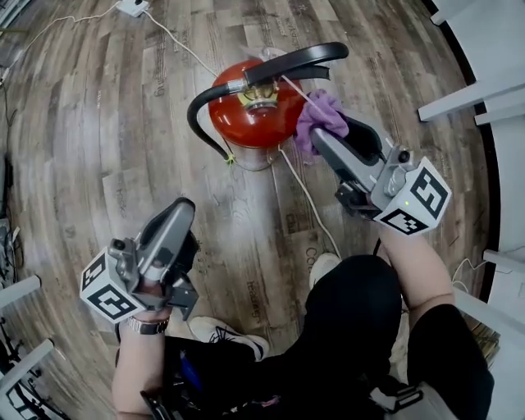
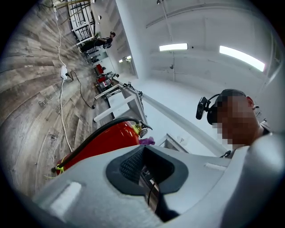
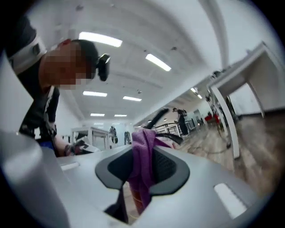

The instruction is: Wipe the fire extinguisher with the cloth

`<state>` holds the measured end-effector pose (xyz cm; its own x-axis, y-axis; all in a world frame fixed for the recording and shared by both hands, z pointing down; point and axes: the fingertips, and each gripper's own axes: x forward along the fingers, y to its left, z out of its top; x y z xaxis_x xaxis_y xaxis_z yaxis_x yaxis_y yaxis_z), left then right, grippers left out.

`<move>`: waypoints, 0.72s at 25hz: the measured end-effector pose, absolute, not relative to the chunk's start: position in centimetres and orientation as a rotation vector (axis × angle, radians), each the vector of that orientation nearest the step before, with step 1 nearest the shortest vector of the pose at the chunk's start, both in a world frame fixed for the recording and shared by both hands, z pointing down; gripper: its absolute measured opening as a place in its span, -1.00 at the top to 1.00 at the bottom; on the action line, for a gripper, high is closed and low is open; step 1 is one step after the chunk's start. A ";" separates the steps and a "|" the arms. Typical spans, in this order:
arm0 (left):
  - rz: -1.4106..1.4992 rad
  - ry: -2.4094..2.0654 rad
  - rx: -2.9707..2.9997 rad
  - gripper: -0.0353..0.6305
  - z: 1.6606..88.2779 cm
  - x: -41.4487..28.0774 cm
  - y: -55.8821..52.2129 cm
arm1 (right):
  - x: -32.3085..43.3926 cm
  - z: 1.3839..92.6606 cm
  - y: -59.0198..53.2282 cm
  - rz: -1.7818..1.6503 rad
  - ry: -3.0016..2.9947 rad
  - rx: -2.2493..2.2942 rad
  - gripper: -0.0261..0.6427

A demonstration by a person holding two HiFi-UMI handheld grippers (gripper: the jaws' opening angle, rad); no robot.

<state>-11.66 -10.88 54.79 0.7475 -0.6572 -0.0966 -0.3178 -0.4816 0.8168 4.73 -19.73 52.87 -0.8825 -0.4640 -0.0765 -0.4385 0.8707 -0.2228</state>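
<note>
A red fire extinguisher (image 1: pixel 254 115) stands on the wood floor, its black handle (image 1: pixel 291 61) on top and a black hose (image 1: pixel 195 115) looping down its left side. My right gripper (image 1: pixel 318 135) is shut on a purple cloth (image 1: pixel 320 115), held against the upper right side of the extinguisher just under the handle. In the right gripper view the cloth (image 3: pixel 143 156) hangs bunched between the jaws, with the handle (image 3: pixel 156 118) just beyond. My left gripper (image 1: pixel 182 212) is shut on nothing, low and left, apart from the extinguisher (image 2: pixel 104 144).
A thin white cable (image 1: pixel 305 193) runs across the floor from a power strip (image 1: pixel 131 6) past the extinguisher's base. White table legs (image 1: pixel 463 94) stand at the right. The person's knee (image 1: pixel 361 287) and shoe (image 1: pixel 221 332) are close below the grippers.
</note>
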 end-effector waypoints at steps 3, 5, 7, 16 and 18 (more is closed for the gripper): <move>-0.496 -0.740 2.093 0.90 54.8 -11.6 -10.2 | 1.8 50.7 -18.2 0.151 3.135 -0.796 0.62; -0.494 -0.746 2.100 0.90 54.4 -11.6 -10.1 | 0.0 51.0 -17.6 0.469 3.264 -0.910 0.62; -0.500 -0.750 2.106 0.90 54.1 -11.6 -10.1 | -1.4 52.1 -16.9 0.825 3.326 -0.963 0.62; -0.497 -0.757 2.107 0.90 54.0 -11.6 -9.4 | -5.8 61.6 -12.0 1.849 3.199 -0.670 0.65; -0.488 -0.756 2.108 0.90 54.1 -11.5 -9.2 | -5.4 66.1 -11.8 1.838 3.268 -0.627 0.66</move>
<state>-11.47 -9.21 54.10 0.7438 -0.6639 -0.0772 -0.3439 -0.4792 0.8075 -5.45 -11.78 66.13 -0.7414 -0.5501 0.3844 0.0429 0.5328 0.8451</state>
